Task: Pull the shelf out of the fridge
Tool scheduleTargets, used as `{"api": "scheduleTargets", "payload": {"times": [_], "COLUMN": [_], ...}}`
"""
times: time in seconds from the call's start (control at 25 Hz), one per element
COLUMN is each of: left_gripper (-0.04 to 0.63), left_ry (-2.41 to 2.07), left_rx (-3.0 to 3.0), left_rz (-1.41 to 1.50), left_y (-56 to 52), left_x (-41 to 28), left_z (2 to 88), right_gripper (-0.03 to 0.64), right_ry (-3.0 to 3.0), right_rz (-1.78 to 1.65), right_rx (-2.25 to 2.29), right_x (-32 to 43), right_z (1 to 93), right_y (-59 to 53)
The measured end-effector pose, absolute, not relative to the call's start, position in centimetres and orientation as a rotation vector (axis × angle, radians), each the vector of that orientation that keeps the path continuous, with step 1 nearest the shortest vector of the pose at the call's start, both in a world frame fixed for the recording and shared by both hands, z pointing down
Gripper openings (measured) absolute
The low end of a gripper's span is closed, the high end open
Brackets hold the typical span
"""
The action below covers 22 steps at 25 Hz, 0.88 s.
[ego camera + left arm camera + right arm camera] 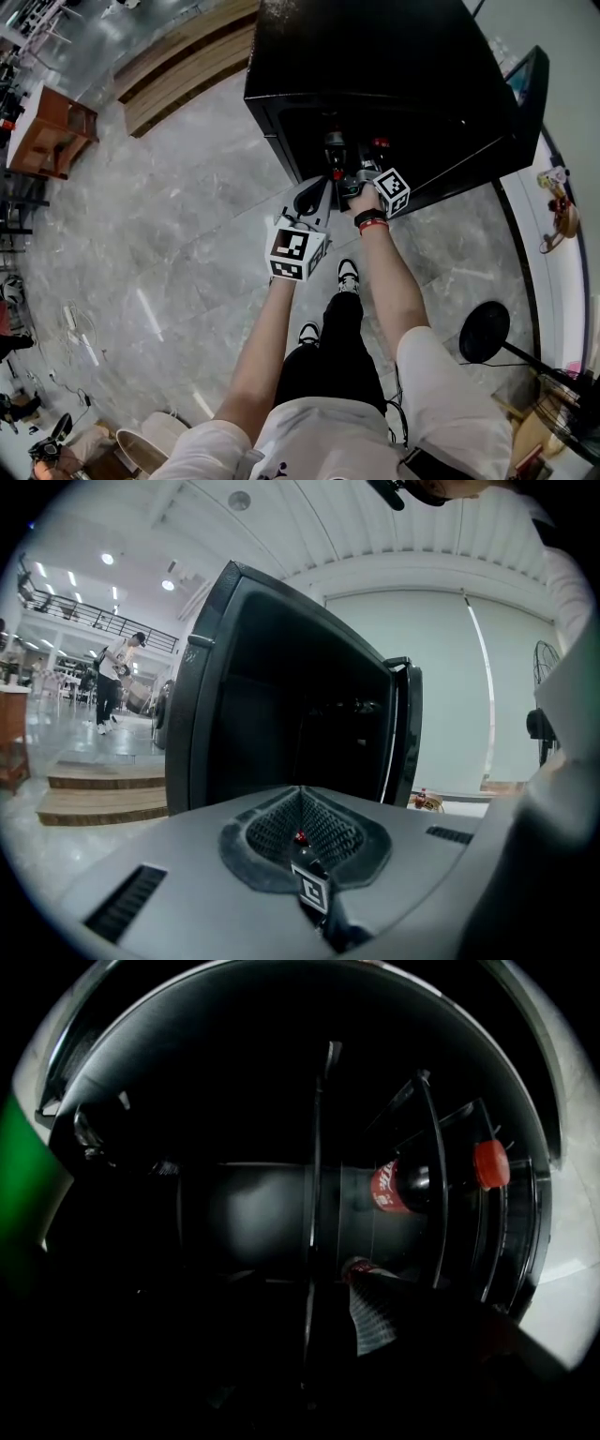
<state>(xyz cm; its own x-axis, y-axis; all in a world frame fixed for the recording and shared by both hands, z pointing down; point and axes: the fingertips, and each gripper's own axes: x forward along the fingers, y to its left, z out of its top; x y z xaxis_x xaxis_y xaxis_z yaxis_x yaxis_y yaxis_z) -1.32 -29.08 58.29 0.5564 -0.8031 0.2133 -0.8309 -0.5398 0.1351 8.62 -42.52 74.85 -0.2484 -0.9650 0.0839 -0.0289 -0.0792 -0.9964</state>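
the black fridge [375, 66] stands on a grey marble floor [178, 225] with its door [530, 89] swung wide on the person's right. the person stands straight in front of the opening, both arms stretched towards it. the left gripper [319, 192] hangs just outside the fridge's lower front edge. in the left gripper view its fingers [281, 832] are clenched pad against pad with nothing between them, and the dark open cabinet [272, 705] and the edge of the door [403, 733] rise beyond them. the right gripper [349, 176] reaches past the front edge into the cabinet, a red and black band on the wrist behind it. the right gripper view is rolled on its side and very dark. the shelf [314, 1194] is inside the fridge and shows there as a thin pale edge running down the middle. one ribbed finger [373, 1321] sits a little to one side of that edge, apart from it, and the other finger is lost in shadow. the fingers look released, the shelf edge lying between them unclamped. a cola bottle [412, 1185] with a red cap is on the far side of that edge, inside curved rails, and seems to rest on the shelf. wooden steps [178, 66] lie well apart from the fridge, and a black round stand base [483, 333] sits near the door side.
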Motion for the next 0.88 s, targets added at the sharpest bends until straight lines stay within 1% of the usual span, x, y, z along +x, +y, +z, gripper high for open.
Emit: {"api": "scheduleTargets", "payload": {"times": [0.56,0.88], "left_gripper": [0.017,0.017], "left_ry": [-1.376,-1.371], "left_rx": [2.57,2.577], "left_rz": [0.165,0.153], "left_y": [-30.8,-31.8], "left_x": [-1.6,-1.3], "left_z": [60.8,61.2], "right_gripper": [0.278,0.28], "right_ry": [1.303,1.306], "right_rz": [-1.411,-1.31], "right_rx": [-1.082,-1.093], "right_x": [8.1,9.2], "right_z": [76.3,75.2], "right_y": [-48.0,-51.2]}}
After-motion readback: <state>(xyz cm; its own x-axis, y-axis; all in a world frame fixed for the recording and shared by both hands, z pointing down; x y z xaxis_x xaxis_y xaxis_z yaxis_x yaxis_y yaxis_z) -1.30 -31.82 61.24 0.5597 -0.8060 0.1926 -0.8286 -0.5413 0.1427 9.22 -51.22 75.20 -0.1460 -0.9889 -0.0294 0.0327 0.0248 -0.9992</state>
